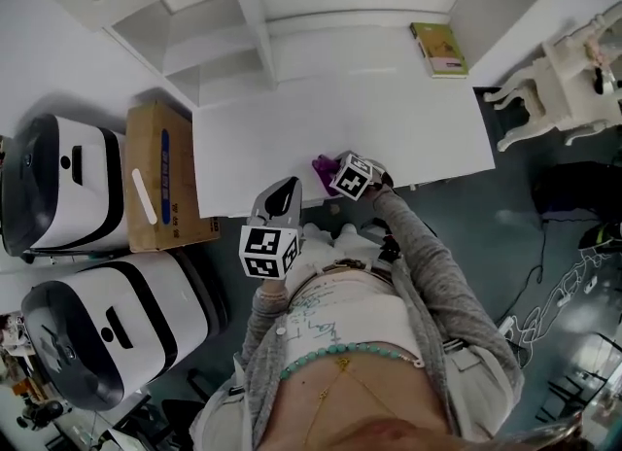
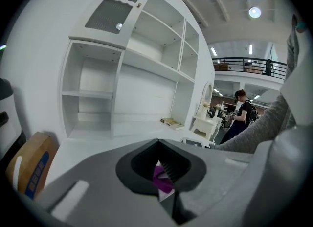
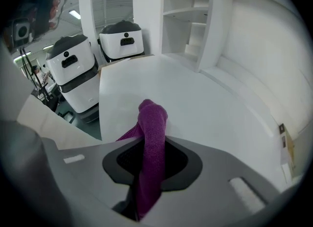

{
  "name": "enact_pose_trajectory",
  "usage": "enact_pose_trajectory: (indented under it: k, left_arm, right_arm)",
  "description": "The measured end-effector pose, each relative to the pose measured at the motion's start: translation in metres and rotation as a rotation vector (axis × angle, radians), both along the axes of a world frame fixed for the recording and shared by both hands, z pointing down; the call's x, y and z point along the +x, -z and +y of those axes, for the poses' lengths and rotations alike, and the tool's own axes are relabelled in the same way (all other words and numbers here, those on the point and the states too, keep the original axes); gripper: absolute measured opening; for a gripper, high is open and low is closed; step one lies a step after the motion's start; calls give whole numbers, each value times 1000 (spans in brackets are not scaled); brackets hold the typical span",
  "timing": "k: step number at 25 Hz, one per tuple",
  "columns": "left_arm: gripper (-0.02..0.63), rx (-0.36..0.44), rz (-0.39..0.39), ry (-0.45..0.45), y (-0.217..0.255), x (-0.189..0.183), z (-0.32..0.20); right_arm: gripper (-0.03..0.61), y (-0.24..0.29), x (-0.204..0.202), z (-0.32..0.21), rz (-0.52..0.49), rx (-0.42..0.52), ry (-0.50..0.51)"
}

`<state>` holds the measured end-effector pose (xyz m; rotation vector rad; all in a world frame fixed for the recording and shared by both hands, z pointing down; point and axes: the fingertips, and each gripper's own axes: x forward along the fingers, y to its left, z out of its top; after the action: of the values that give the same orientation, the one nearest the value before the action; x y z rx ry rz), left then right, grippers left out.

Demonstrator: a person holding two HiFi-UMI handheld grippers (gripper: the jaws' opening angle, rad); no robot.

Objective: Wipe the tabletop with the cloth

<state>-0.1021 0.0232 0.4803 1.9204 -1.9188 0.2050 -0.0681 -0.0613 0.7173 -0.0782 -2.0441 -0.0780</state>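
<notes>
A purple cloth (image 1: 322, 164) lies bunched at the near edge of the white tabletop (image 1: 389, 109). My right gripper (image 1: 333, 171) is shut on it. In the right gripper view the cloth (image 3: 152, 133) runs up between the jaws and folds over onto the tabletop (image 3: 195, 103). My left gripper (image 1: 283, 193) hovers just off the near edge, left of the cloth, shut with nothing in it. In the left gripper view a sliver of the purple cloth (image 2: 160, 176) shows past its closed tips (image 2: 165, 184).
A book (image 1: 439, 49) lies at the table's far right. A white shelf unit (image 1: 292, 21) stands along the back. A cardboard box (image 1: 160, 177) and two white machines (image 1: 68, 187) (image 1: 112, 328) stand left of the table. A white ornate stand (image 1: 564, 80) is at right.
</notes>
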Motion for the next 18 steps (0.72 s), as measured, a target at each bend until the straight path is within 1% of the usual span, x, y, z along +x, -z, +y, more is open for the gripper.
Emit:
enact_pose_trajectory:
  k: [4, 8, 14, 18]
  left_arm:
    - [0, -6, 6, -52, -11, -2, -8]
    - [0, -13, 7, -91, -13, -1, -10]
    - [0, -15, 23, -88, -15, -5, -15]
    - [0, -17, 25, -91, -15, 4, -28]
  right_arm:
    - [94, 1, -1, -3, -1, 9, -49]
    - [94, 0, 1, -2, 13, 10, -68]
    - [95, 0, 1, -2, 11, -4, -62]
    - [94, 2, 2, -2, -21, -2, -34]
